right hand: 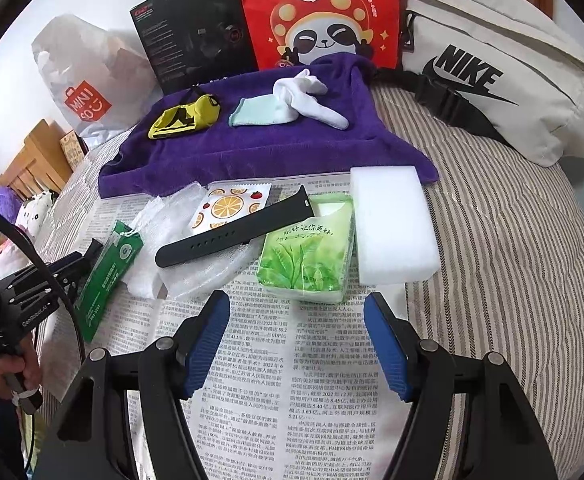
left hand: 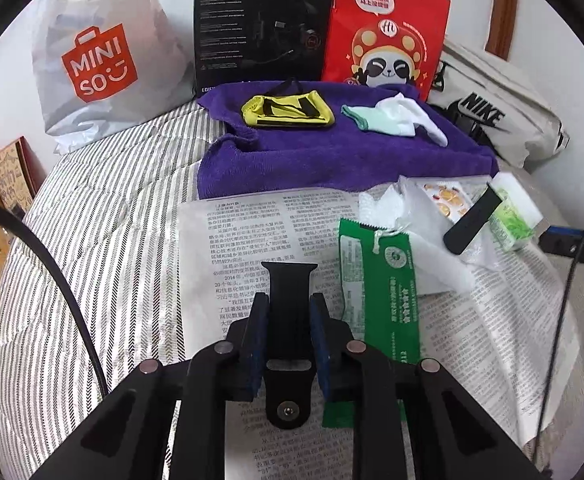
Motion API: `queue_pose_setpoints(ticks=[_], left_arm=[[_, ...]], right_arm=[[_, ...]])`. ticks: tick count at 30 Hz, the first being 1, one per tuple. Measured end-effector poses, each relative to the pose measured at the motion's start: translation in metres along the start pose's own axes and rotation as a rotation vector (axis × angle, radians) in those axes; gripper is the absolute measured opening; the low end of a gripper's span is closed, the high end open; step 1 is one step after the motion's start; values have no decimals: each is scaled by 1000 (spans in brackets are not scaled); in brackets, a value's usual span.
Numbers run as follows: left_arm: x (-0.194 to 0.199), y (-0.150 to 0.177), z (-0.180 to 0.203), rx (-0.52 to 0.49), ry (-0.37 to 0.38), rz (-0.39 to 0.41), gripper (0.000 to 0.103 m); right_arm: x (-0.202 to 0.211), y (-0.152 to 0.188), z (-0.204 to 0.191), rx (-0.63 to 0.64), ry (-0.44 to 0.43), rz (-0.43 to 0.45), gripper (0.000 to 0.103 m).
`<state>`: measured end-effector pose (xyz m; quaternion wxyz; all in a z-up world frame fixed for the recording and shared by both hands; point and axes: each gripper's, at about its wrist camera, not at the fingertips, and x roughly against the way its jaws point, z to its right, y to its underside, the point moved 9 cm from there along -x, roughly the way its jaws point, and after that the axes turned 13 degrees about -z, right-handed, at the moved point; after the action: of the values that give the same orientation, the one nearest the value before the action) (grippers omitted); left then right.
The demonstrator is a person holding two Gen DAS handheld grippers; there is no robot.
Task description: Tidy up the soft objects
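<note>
Two black watch-strap halves: one (left hand: 287,320) is pinched between the nearly closed left gripper (left hand: 287,312) over the newspaper (left hand: 219,240); the other (right hand: 235,228) lies farther right, on the white wrap beside one tissue pack (right hand: 306,260). The right gripper (right hand: 296,344) hangs wide apart, empty.

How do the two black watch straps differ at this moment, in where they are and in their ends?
1. The short strap is held between the pads of the left gripper; the long strap lies free on the pile of packets.
2. The long strap shows a row of holes; no holes show on the short strap.
3. The short strap points away from the camera; the long strap lies slanted across the fruit-print packet.

Both are black.
</note>
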<state>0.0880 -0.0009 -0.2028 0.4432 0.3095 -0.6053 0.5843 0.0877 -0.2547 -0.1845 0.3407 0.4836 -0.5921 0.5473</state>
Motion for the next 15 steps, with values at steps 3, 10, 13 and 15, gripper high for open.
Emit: queue_pose_setpoints(ticks=[3, 10, 13, 15], left_arm=[[4, -2, -2, 22, 29, -2, 20], [7, -11, -4, 23, 24, -9, 20], [8, -13, -5, 24, 22, -12, 20], [8, -15, -5, 26, 23, -12, 20]], right_arm=[[-1, -2, 1, 7, 5, 1, 69], [-10, -12, 10, -5, 11, -6, 69], [-19, -18, 11, -10, 6, -20, 69], [-27, -21, 9, -14, 5, -33, 70]])
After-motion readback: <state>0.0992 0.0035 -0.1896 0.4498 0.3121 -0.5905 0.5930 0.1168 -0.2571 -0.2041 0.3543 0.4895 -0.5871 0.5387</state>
